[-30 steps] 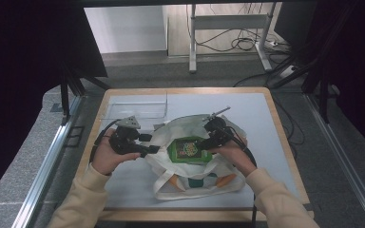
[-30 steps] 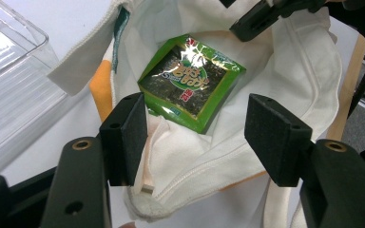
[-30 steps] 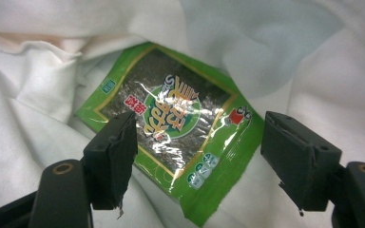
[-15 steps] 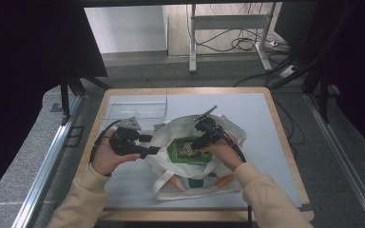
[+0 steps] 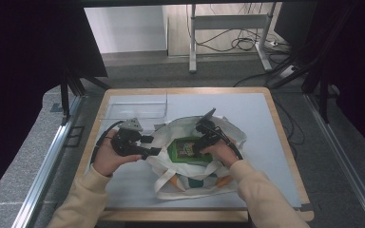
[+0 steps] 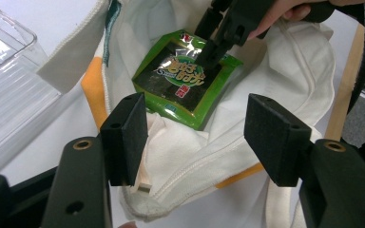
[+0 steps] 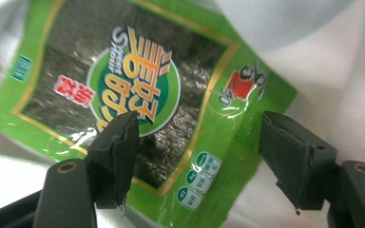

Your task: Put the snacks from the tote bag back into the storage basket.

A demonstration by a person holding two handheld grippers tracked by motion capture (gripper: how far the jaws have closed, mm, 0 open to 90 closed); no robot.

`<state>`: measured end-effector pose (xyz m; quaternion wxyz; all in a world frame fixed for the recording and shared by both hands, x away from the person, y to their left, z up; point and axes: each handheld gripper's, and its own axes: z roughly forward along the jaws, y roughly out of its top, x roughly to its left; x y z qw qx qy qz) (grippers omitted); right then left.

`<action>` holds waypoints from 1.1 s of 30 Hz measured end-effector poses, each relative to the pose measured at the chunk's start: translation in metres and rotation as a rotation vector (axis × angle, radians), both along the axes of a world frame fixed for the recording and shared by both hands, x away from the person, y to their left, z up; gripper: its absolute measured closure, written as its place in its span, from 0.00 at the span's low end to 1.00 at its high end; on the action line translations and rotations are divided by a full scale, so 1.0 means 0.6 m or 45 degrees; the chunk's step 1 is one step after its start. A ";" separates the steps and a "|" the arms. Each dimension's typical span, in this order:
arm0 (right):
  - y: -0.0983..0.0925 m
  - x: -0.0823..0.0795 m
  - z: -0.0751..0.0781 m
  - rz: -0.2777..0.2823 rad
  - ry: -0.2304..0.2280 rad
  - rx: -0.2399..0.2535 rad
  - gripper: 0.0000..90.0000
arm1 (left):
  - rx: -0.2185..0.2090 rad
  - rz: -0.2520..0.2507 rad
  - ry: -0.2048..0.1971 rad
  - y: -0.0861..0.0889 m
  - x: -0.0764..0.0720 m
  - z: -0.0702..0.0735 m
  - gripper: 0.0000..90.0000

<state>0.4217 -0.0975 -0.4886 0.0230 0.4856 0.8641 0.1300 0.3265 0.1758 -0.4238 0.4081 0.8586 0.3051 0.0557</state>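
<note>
We see a white cloth tote bag [image 5: 190, 166] lying open on the pale tabletop [image 5: 266, 123], soft and creased, with stitched hems, orange patches on its outside and a teal-green trim at one edge. Its handles trail toward the person's side. Inside it, flat on the fabric, rests a green seaweed snack packet [image 5: 186, 149]: a glossy, crinkled foil rectangle with a thin gold border framing a dark, speckled panel.

In the high view the packet's long axis runs roughly across the tabletop, left to right. In the right gripper view it lies diagonally, its lettering turned nearly upside down.

The packet's centre carries a round green badge with large yellow characters edged in white, which we cannot read for certain; a small word above them looks like "Sweet". There is a red tag beside the badge, a red emblem near one corner and small white-green icons along one edge, all too fine to read.

The right hand-held gripper [image 7: 197, 156] hangs just above the packet with its black, matte jaws spread wide, grasping nothing. The left hand-held gripper [image 6: 195, 137] sits at the bag's near rim, its square padded jaws likewise released and apart, with the white hem between them.

A clear, ribbed plastic tray [image 5: 135, 105] stands behind the left hand.
</note>
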 end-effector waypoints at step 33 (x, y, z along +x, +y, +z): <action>-0.011 -0.001 0.002 0.051 0.104 0.215 0.96 | 0.003 0.016 -0.007 0.003 0.002 -0.004 0.45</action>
